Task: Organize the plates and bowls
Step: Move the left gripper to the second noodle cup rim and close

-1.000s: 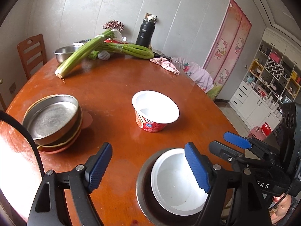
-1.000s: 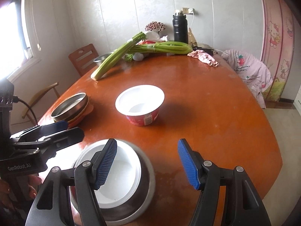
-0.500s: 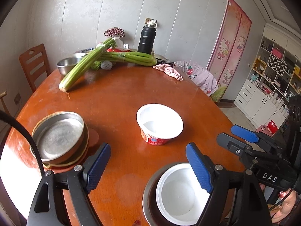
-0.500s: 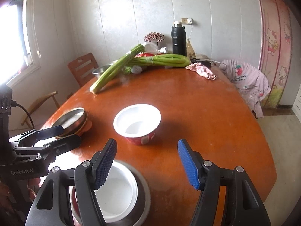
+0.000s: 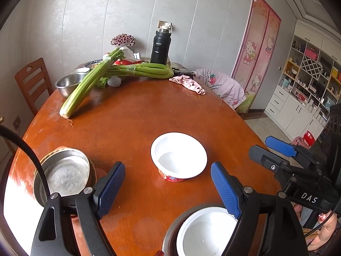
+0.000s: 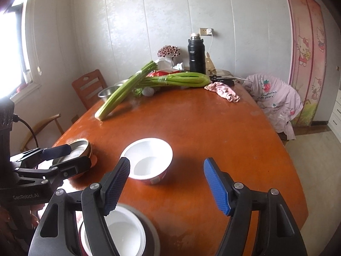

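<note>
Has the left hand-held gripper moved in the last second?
Yes. The left hand-held gripper has pulled up and back: the red-sided white bowl, standing on the table, has slid down the left wrist view toward its fingers.

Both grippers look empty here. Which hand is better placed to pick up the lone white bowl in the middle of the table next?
Probably the right. The right gripper is empty, its jaws opening, and the white bowl lies just ahead, slightly left of its line. The left gripper is open and lined up too; a close call.

Readable lettering

"DAS" stands on the right tongs (image 5: pixel 279 147); "GenRobot.AI" on the left tongs (image 6: pixel 55 155); "strawberries… bears!" on the pink garment (image 6: pixel 275 98).
</note>
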`<state>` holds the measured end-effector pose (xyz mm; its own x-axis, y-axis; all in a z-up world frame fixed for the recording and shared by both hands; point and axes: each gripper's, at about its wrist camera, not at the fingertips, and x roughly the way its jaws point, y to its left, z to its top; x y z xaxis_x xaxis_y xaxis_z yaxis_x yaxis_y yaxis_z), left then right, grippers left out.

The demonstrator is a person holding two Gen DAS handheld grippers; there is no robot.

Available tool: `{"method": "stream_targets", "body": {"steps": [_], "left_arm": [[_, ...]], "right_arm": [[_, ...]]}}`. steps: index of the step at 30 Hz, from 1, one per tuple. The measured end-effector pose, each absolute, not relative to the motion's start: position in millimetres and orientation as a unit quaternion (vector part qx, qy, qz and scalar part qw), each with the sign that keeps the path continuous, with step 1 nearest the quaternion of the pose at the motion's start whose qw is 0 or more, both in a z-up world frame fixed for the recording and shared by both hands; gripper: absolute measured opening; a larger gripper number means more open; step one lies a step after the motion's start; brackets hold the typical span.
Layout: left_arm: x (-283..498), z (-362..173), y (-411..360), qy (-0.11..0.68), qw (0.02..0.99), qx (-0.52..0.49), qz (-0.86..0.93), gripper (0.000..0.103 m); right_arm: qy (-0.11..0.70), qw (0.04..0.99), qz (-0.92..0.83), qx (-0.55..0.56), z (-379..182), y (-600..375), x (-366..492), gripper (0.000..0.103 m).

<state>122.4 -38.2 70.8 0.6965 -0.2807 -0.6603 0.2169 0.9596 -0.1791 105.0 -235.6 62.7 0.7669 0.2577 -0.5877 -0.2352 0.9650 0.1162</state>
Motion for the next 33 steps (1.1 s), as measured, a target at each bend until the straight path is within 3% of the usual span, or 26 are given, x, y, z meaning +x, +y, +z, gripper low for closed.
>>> {"method": "stream_targets", "body": {"steps": [33], "left_arm": [[234,-7,-55,0.485,0.862,-0.047,-0.141,0.082]], "right_arm": [[0.438,0.883,0.164,0.039,-16,-228,201,0.074]]}}
